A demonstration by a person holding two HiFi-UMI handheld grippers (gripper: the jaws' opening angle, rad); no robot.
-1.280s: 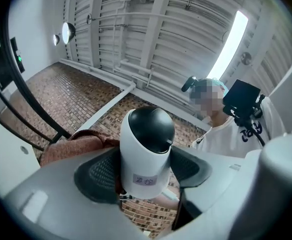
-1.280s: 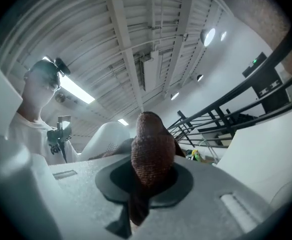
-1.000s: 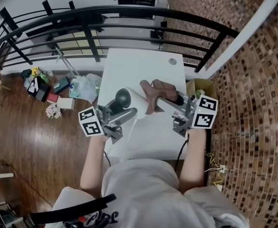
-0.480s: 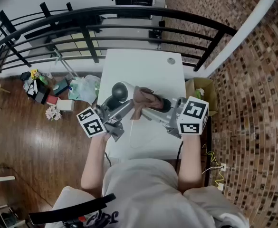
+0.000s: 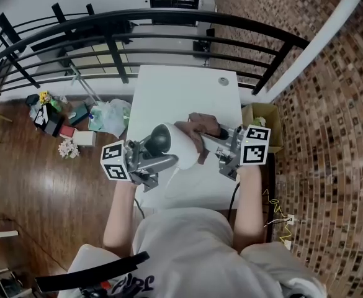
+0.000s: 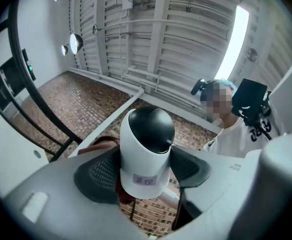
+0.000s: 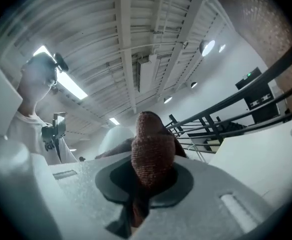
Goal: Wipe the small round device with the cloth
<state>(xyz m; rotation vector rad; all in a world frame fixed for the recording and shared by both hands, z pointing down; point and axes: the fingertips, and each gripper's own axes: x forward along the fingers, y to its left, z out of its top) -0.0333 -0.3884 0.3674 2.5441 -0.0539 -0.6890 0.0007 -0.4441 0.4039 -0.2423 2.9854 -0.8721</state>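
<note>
Left gripper: jaws spread wide and clamped on the small round device, one dark pad on each side of its white body, as the left gripper view confirms. The device is held clear of the white table, above its near half, lying tilted with its dark dome toward the left. A small printed label sits low on the white body; its text is too small to read. Right gripper: jaws pressed together on a bunched brown cloth, which fills the gap between the pads and stands proud of them in the right gripper view. The cloth lies against the right side of the device's white body, between the two grippers. A small round disc rests on the table's far right corner, well apart from both tools.
</note>
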